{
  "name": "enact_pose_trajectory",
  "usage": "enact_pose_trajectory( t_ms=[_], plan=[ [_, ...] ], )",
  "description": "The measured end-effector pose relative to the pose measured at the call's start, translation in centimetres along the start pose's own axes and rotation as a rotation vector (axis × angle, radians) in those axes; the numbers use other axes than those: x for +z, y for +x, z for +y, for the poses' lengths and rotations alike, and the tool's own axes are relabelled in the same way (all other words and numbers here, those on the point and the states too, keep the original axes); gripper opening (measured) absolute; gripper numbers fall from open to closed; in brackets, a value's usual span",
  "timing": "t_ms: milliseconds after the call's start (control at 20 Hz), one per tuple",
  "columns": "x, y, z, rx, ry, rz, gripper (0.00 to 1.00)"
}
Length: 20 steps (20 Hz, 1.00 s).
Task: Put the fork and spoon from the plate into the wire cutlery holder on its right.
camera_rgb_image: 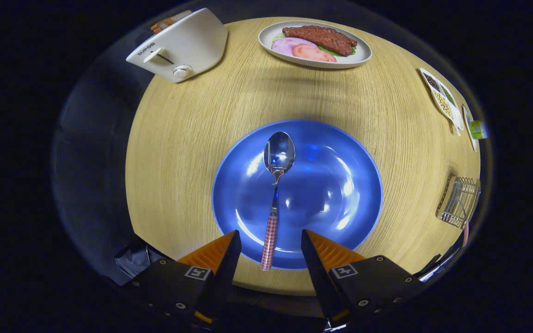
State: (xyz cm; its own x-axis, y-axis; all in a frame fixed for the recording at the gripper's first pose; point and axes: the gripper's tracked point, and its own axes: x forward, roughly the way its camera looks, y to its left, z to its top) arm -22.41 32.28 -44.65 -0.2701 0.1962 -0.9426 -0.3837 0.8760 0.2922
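The spoon [275,185] lies on the blue plate [331,185], bowl toward the far side and its red-checked handle reaching past the plate's near rim. The hand-held gripper [270,245] hangs with its fingers wide apart, one on each side of that handle end, touching nothing. The plate sits near the front of the round wooden bench [192,138]. To the right, at the bench edge, stands the wire cutlery holder [458,201], with a red-checked handle [465,233] showing just at its near side. Farther off are a white toaster [181,46] on the left, an oval dish of meat [315,44] at the far side, and a small divided dish [442,97] on the far right.
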Motion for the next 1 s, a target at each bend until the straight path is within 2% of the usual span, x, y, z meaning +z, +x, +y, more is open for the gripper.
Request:
enact_pose_trajectory(
  t_ms=[50, 150, 400, 600, 800, 1000],
  plan=[
    [0.0, 0.6, 0.1, -0.007, 0.000, 0.010, 0.76],
    [0.0, 1.5, 0.3, -0.024, 0.001, 0.026, 0.63],
    [0.5, 3.0, -0.5, -0.101, -0.002, 0.018, 0.19],
    [0.9, 2.8, -1.0, -0.089, -0.017, -0.018, 0.08],
    [0.7, -0.1, -2.8, -0.056, 0.003, -0.048, 0.07],
    [0.1, -4.9, -7.2, -0.040, 0.051, -0.074, 0.07]
  ],
)
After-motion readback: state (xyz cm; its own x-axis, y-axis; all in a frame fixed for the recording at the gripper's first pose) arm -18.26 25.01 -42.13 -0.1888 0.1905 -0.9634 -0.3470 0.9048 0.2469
